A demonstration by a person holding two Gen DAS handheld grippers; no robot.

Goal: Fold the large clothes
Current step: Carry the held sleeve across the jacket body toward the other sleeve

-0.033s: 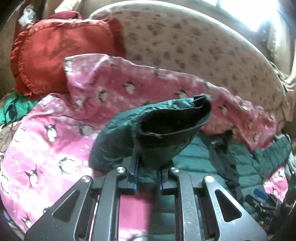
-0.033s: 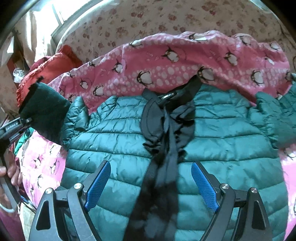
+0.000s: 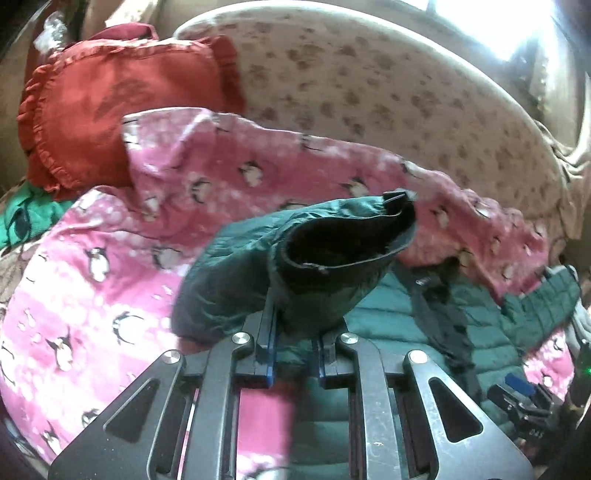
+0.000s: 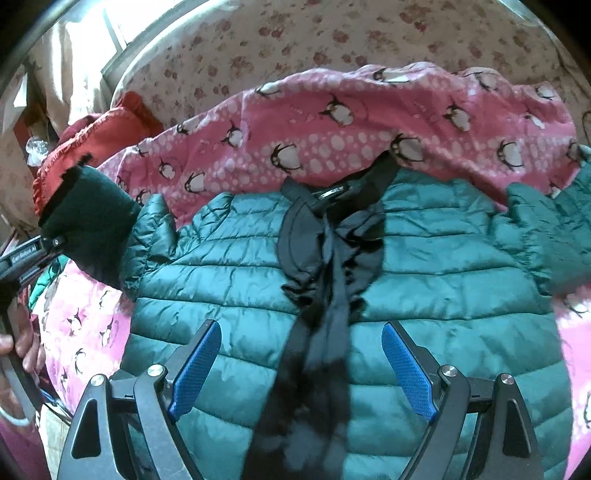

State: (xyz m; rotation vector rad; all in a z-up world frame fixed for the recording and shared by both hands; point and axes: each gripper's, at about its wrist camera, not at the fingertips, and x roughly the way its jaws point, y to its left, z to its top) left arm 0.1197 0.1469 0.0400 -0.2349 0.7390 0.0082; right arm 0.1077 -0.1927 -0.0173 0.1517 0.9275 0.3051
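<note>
Nothing differs between my earlier frames and these, taken at the same instant, so I read the fold as mid-step, not advancing. Low centre of my left view, the left gripper (image 3: 293, 347) has its fingers pinching the sleeve cuff (image 3: 332, 258) of the green puffer jacket (image 4: 424, 280), lifted with its dark opening facing me. Low in my right view, the right gripper (image 4: 301, 369) hangs with fingers spread wide over the jacket's front, touching nothing that I can see. The jacket lies face up across the middle of that frame, its black lining (image 4: 332, 258) running down the centre, its other sleeve (image 4: 546, 229) stretched to the right edge. I judge the raised sleeve is meant to cross the chest.

Under it is a pink penguin blanket (image 4: 369, 129). Farther back, upper left, a red ruffled cushion (image 3: 122, 96) leans on a floral sofa back (image 3: 369, 85), with bright window light (image 3: 509, 26) at upper right.
</note>
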